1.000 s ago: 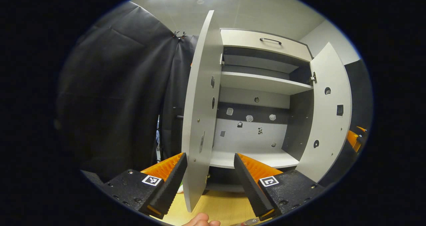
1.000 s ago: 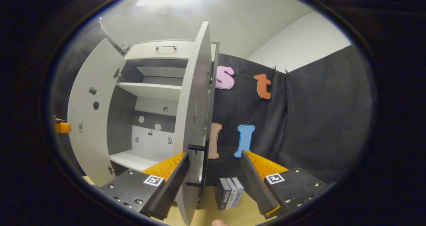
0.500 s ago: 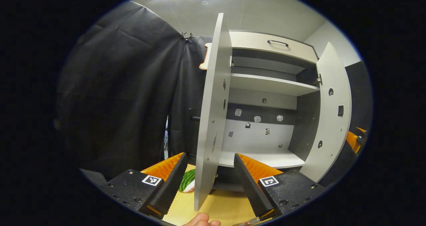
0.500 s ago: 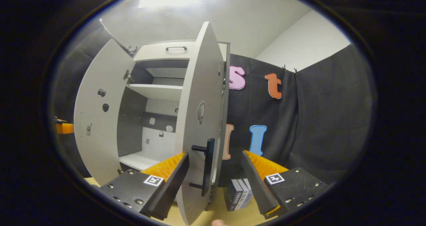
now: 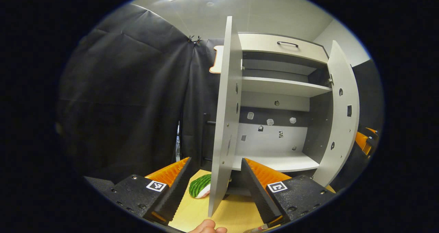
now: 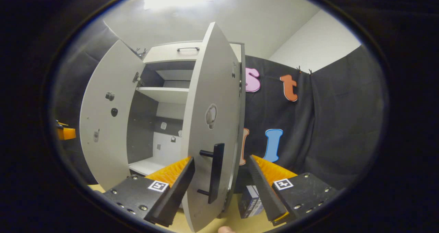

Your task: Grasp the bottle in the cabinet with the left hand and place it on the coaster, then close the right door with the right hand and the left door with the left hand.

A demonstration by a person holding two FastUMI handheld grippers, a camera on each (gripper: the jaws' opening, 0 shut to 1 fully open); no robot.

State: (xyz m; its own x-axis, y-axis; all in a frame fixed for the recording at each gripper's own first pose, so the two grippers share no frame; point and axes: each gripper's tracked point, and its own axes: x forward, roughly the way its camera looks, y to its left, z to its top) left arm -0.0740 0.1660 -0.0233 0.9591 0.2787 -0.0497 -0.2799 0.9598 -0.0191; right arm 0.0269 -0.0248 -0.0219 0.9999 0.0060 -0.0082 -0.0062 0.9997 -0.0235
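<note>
The grey cabinet (image 5: 274, 85) stands with both doors swung out. In the left gripper view my left gripper (image 5: 216, 191) is open, and the left door (image 5: 226, 116) shows edge-on with its lower corner between the fingers. The right door (image 5: 339, 116) hangs partly swung in on the far side. In the right gripper view my right gripper (image 6: 221, 188) is open around the right door (image 6: 209, 123), whose black handle (image 6: 216, 173) stands between the fingers. The left door (image 6: 106, 116) is beyond it.
A green striped object (image 5: 200, 190) lies on the wooden table (image 5: 233, 212) by the left door. Blue boxes (image 6: 252, 205) stand on the table near the right door. A fingertip (image 5: 207, 228) shows at the lower edge. The other gripper (image 5: 365, 142) is behind the right door.
The right door has swung further towards the cabinet, showing more of its outer face and handle. The left gripper view has shifted, and the green striped object has come into sight.
</note>
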